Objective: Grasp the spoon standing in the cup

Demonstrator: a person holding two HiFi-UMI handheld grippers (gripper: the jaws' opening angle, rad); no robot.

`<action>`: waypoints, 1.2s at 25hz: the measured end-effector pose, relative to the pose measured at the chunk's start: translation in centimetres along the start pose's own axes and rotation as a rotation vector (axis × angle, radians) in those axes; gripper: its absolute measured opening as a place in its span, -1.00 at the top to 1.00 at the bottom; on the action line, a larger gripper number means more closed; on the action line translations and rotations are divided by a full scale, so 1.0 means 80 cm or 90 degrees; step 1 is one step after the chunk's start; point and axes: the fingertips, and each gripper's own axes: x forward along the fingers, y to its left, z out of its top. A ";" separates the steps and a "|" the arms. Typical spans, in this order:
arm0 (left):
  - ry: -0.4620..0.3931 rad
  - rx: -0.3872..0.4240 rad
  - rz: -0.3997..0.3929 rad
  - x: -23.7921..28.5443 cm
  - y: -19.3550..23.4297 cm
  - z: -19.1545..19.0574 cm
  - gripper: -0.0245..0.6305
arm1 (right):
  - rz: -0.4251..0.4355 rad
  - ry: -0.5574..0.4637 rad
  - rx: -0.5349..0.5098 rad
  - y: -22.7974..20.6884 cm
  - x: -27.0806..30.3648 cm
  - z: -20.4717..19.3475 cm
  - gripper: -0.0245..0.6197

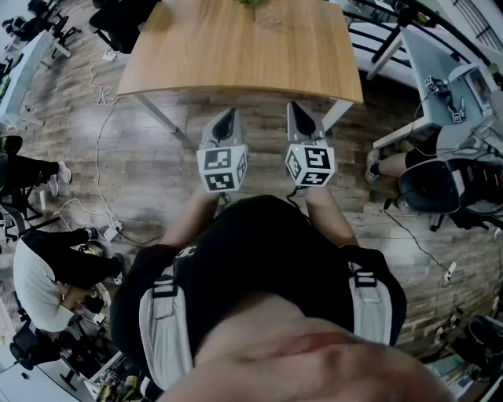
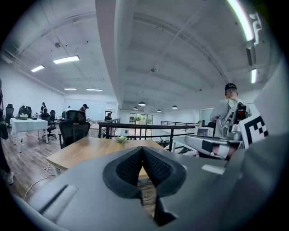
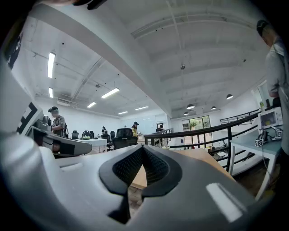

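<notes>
I cannot make out a spoon or a cup in any view. A wooden table [image 1: 236,47] stands ahead of me, and a small green plant [image 1: 251,2] sits at its far edge. My left gripper [image 1: 228,115] and right gripper [image 1: 294,108] are held side by side at the table's near edge, above the floor. In the left gripper view the left gripper [image 2: 142,149] has its jaws closed together with nothing between them, pointing at the table [image 2: 86,151] and plant [image 2: 121,140]. The right gripper [image 3: 142,148] is likewise shut and empty, aimed over the table [image 3: 198,158].
Cables and a power strip [image 1: 110,232] lie on the wood floor at left. A seated person [image 1: 47,275] is at lower left; another with a black chair [image 1: 436,184] sits at a white desk [image 1: 440,71] on the right. A black railing [image 2: 149,128] runs behind the table.
</notes>
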 end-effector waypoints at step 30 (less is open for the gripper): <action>0.020 -0.020 -0.041 0.002 0.054 -0.022 0.89 | -0.048 -0.004 0.007 0.053 0.028 -0.016 0.92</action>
